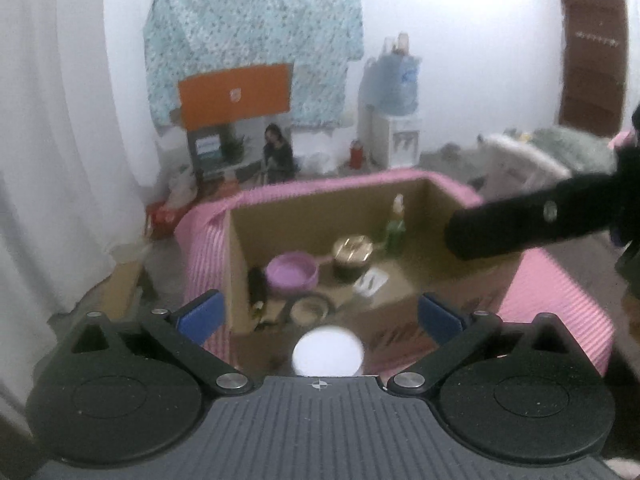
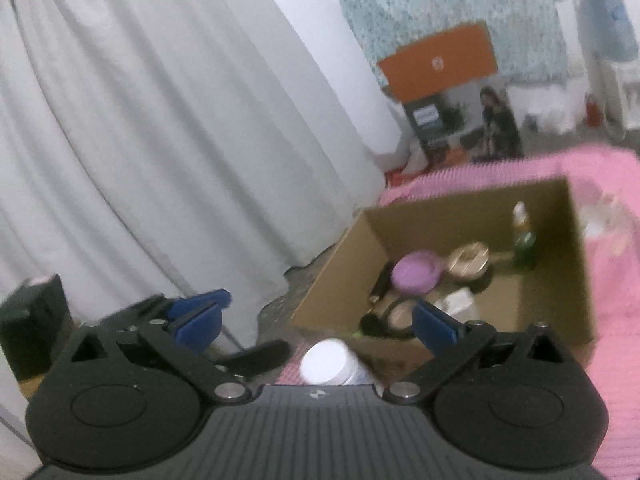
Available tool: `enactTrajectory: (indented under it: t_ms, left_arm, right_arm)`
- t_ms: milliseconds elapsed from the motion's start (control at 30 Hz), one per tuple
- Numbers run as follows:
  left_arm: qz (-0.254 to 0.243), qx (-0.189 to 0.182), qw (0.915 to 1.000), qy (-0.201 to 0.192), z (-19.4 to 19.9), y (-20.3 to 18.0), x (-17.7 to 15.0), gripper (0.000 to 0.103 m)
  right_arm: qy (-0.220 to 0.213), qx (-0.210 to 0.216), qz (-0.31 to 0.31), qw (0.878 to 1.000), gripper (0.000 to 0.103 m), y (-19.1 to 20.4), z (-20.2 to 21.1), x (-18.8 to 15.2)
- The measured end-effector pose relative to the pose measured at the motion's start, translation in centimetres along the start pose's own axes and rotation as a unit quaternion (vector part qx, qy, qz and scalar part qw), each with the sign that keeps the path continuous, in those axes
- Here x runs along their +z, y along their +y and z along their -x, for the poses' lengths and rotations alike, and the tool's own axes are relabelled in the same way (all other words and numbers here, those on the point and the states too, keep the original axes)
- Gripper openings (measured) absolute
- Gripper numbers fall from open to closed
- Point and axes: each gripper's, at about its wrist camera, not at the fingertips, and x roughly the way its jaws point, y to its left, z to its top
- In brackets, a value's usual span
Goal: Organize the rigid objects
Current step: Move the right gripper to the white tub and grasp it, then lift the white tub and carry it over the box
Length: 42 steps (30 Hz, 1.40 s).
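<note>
An open cardboard box [image 1: 240, 252] stands on a pink striped cloth [image 1: 556, 292]. Inside are a purple bowl [image 1: 292, 274], a gold-lidded jar [image 1: 352, 254], a green bottle [image 1: 396, 226], a white card [image 1: 372, 280], a round compact [image 1: 308, 308] and a dark tube [image 1: 256, 284]. A white-capped bottle [image 1: 327, 352] stands in front of the box, low between my left gripper's [image 1: 320, 314] open blue fingers. My right gripper [image 2: 316, 316] is open and empty, above the same white-capped bottle [image 2: 326, 362] and the box [image 2: 576, 264]. The purple bowl [image 2: 414, 274] and green bottle [image 2: 524, 240] show there too.
A black handle of the other gripper [image 1: 532, 216] reaches over the box's right wall. White curtains [image 2: 140, 140] hang at the left. An orange box [image 1: 234, 94], a water dispenser [image 1: 394, 120] and a brown door [image 1: 592, 56] stand behind. A black object [image 2: 32, 320] sits low left.
</note>
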Motion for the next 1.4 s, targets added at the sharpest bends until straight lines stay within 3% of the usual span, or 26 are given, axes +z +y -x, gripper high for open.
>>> enactTrajectory:
  t_ms: [167, 467, 600, 900, 1033, 1400]
  left_arm:
    - [-0.021, 0.015, 0.9992, 0.031, -2.5, -0.3, -2.6, 0.103]
    - [-0.019, -0.006, 0.9977, 0.065, -5.4, 0.5, -4.6, 0.097]
    - [-0.017, -0.01, 0.9969, 0.076, -6.0, 1.0, -4.8, 0.081]
    - [-0.006, -0.038, 0.9965, 0.074, -6.1, 1.1, -5.0, 0.054]
    - [-0.015, -0.038, 0.9965, 0.073, -6.3, 0.4, -5.0, 0.053]
    - [-0.025, -0.058, 0.9954, 0.072, -6.2, -1.7, -4.4, 0.053]
  right_arm:
    - [0.037, -0.013, -0.024, 0.999, 0.103, -0.3, -3.2, -1.3]
    - [0.086, -0.025, -0.058, 0.994, 0.102, -1.6, -8.3, -2.7]
    - [0.093, -0.019, -0.064, 0.993, 0.095, -1.8, -9.7, -2.9]
    - [0.1, -0.023, -0.078, 0.992, 0.06, -2.4, -10.7, -3.4]
    - [0.093, -0.028, -0.075, 0.992, 0.049, -2.7, -10.5, -3.8]
    - [0.076, -0.037, -0.082, 0.993, 0.048, -3.8, -7.8, -4.2]
